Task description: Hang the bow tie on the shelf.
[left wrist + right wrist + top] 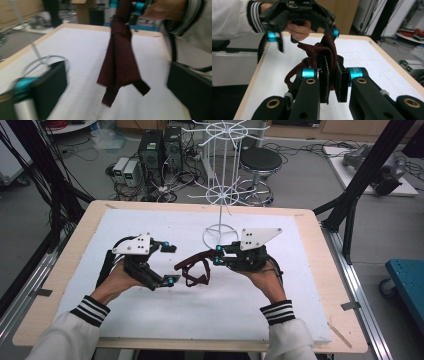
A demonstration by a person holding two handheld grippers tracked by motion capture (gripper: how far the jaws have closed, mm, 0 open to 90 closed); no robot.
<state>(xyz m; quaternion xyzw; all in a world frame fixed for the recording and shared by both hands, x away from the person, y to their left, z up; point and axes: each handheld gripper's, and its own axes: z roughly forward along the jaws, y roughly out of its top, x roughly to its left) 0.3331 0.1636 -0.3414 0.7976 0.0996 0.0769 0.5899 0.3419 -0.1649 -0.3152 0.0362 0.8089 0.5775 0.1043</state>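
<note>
A dark red tie hangs in a loop just above the white board between my two grippers. My right gripper is shut on one end of it; in the right gripper view the jaws pinch the folded cloth. My left gripper is open, its jaws wide apart beside the tie's other end. In the left gripper view the tie dangles ahead between the spread jaws, and neither pad presses on it. The left gripper faces my right one from close by.
A white wire rack stands on a ring base just behind the right gripper. A white foam board covers most of the wooden table. Beyond the table are a stool, electronics boxes and cables on the floor.
</note>
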